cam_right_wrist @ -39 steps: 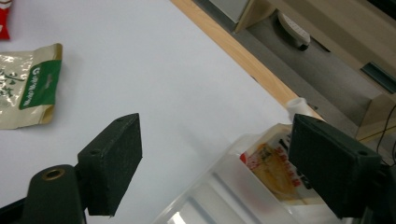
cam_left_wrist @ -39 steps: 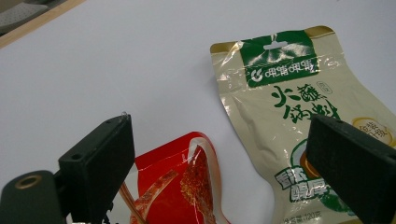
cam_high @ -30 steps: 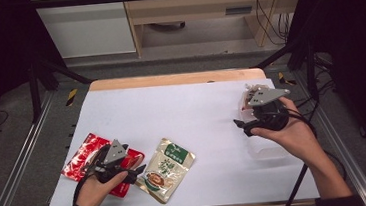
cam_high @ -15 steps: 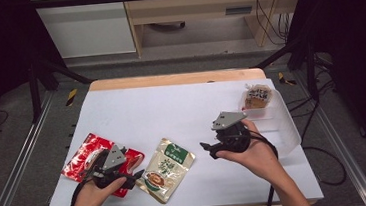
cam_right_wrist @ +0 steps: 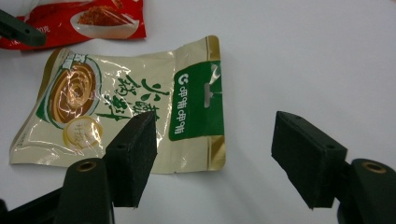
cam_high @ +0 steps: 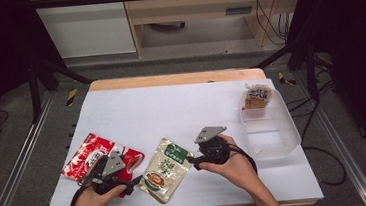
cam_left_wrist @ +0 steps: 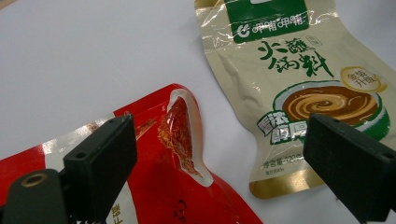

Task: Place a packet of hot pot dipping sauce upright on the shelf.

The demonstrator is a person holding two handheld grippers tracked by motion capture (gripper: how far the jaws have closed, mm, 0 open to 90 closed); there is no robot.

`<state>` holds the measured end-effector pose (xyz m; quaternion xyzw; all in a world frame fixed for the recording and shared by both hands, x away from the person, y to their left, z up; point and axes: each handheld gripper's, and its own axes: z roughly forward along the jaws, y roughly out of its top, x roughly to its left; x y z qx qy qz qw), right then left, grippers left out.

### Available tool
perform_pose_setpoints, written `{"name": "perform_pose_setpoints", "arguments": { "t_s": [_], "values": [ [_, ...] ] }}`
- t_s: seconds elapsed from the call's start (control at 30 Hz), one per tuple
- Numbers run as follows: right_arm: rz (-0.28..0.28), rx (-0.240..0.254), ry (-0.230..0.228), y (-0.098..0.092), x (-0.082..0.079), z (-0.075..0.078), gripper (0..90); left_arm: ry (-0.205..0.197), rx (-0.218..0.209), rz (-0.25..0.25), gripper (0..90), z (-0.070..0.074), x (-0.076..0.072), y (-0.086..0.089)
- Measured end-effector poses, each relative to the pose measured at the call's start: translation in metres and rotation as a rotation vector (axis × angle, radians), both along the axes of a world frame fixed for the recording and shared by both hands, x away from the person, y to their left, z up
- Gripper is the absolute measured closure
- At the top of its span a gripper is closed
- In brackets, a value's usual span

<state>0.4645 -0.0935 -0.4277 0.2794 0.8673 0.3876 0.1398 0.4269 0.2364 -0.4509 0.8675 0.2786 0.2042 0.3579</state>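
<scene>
Jaws of the right hand-held gripper (cam_right_wrist: pixel 212 163) gape wide above the green top edge of the beige sauce pouch (cam_high: pixel 165 167), flat on the counter (cam_high: pixel 181 108). The left hand-held gripper (cam_left_wrist: pixel 219 163), equally wide and empty, hovers over the red pouch (cam_left_wrist: pixel 177 186) just beside it.

The sauce pouch (cam_right_wrist: pixel 126 102) lies just ahead-left of the right gripper (cam_right_wrist: pixel 215 154), between it and the left gripper (cam_high: pixel 127 180). The snack pouch (cam_left_wrist: pixel 177 186) lies under the left gripper's jaws.

red pouch (cam_high: pixel 95 157): 1 | beige pouch (cam_high: pixel 166 168): 1 | clear bin (cam_high: pixel 276 140): 1 | snack packet (cam_high: pixel 256 98): 1
</scene>
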Motion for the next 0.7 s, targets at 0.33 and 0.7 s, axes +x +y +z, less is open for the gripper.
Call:
{"name": "perform_pose_setpoints", "arguments": {
  "t_s": [0.33,0.7],
  "values": [
    [0.007,-0.017,0.063,0.011,0.012,-0.022,30.8,-0.013,0.021,-0.009,9.8,-0.002,0.003,-0.003],
    [-0.02,0.007,0.14,0.013,0.024,-0.034,30.5,-0.016,0.017,-0.006,9.7,-0.003,0.004,-0.003]
  ]
}}
